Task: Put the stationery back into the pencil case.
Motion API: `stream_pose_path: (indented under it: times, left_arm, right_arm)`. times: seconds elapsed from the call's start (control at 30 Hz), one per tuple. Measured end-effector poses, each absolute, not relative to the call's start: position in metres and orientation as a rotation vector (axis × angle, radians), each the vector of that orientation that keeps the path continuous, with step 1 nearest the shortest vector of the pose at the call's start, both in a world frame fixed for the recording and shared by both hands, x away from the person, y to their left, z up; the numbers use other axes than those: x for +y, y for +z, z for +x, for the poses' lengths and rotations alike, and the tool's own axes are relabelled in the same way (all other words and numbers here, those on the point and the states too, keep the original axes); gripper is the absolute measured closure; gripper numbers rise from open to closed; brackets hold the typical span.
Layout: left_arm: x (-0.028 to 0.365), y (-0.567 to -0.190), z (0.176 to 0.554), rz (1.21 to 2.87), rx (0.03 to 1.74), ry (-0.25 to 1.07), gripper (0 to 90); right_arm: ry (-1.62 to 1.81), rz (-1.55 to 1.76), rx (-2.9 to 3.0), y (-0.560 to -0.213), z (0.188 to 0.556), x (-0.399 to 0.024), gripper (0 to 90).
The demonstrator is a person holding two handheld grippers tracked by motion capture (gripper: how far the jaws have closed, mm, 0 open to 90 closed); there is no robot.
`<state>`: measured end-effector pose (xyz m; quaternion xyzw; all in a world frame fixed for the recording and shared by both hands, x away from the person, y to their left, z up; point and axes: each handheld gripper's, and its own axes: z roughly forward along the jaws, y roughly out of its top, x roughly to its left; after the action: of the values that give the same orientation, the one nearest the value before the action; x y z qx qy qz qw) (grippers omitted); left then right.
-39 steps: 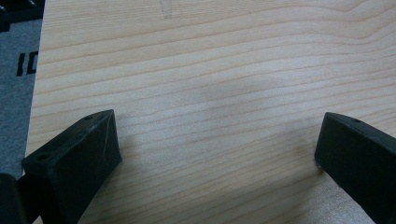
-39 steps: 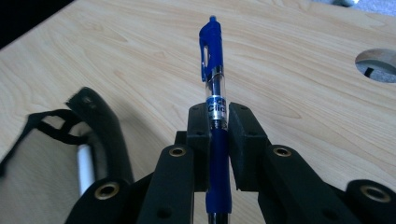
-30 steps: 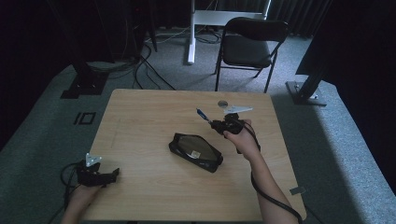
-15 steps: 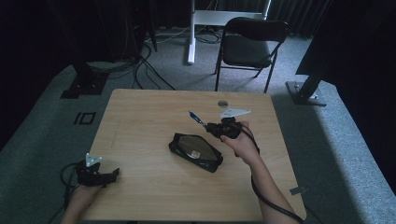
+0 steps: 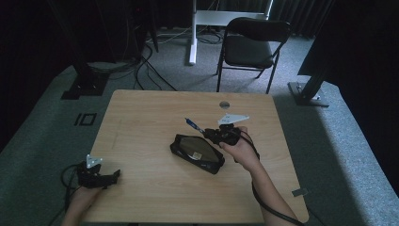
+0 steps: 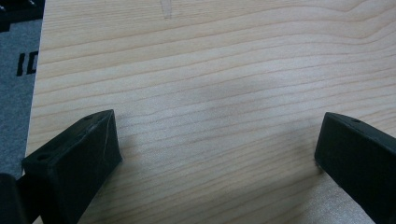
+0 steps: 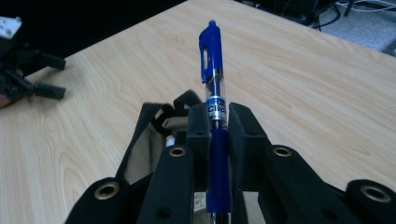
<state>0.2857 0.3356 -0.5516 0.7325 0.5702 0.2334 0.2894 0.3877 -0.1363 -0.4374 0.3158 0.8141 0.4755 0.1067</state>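
Observation:
My right gripper (image 7: 218,122) is shut on a blue click pen (image 7: 214,88), whose clip end points up and away from the jaws. In the high view that gripper (image 5: 210,134) holds the pen (image 5: 193,124) just above the right end of a black pencil case (image 5: 196,153) lying open at mid-table. The case (image 7: 154,135) lies right under the jaws in the right gripper view. My left gripper (image 5: 109,176) rests at the table's front left corner, jaws wide open over bare wood, one finger (image 6: 77,158) at each side of its view.
The wooden table (image 5: 150,122) has a small round grommet (image 5: 224,104) near its far edge. A black chair (image 5: 251,44) and a white desk leg (image 5: 192,33) stand beyond it, with cables on the grey carpet. The left gripper (image 7: 28,74) lies at far left in the right gripper view.
My right gripper has carried the pen leftward and a little nearer, from the table's right side to over the case's right end. The left gripper has stayed put.

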Motion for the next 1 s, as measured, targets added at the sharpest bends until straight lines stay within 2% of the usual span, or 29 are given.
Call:
stream_pose_path:
  times: [1.0]
  left_arm:
    - [0.336,-0.552,0.286,1.955,1.522,0.623,0.1]
  right_arm:
    - [1.283,0.861,2.572,-0.478,0.377,-0.116,79.3]
